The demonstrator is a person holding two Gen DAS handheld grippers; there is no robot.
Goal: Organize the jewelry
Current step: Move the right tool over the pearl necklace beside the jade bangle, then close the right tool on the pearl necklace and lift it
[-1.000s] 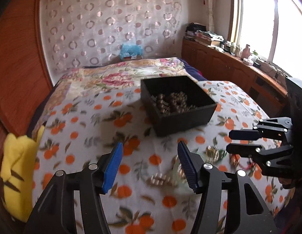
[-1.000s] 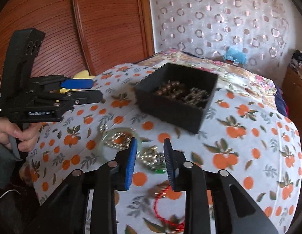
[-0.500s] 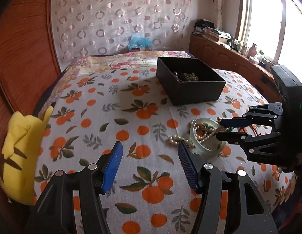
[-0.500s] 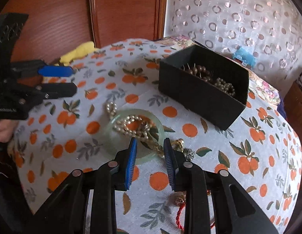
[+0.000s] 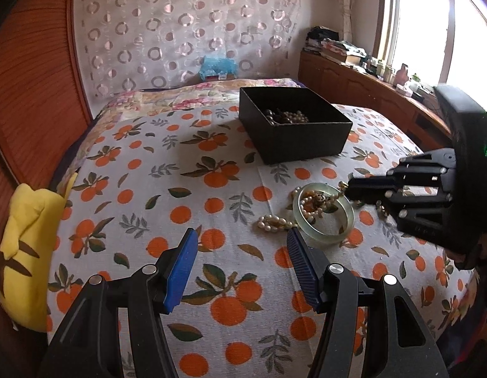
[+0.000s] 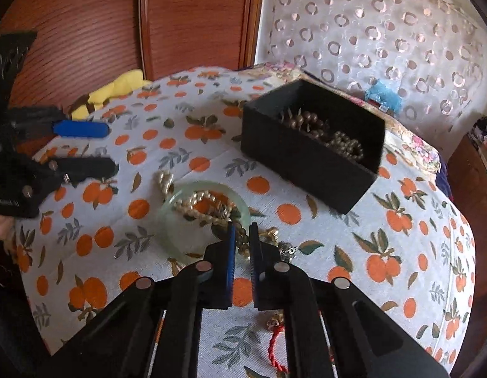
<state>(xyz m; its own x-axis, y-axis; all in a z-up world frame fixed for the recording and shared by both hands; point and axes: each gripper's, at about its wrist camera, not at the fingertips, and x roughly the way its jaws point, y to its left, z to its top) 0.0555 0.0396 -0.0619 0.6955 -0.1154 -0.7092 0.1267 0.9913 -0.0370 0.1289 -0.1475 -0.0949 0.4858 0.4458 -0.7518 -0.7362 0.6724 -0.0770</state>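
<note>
Place: we take this for a bedroom in a home.
Bed: ahead of and below both pairs of fingers we see a bed (image 5: 212,208) under a cloth with an orange-fruit print, and a floral quilt (image 5: 193,97) at its far end.
Wall: beyond the bed we see a hanging (image 5: 186,25) patterned with rings.
Wood: left of the left fingers we see reddish panelling (image 5: 32,88).
Window side: far right of the left fingers we see a bright window (image 5: 432,22) over a low wooden cabinet (image 5: 353,82) crowded with books and small bottles.
Soft thing: a yellow plush (image 5: 26,230) lies at the bed's left edge.
</note>
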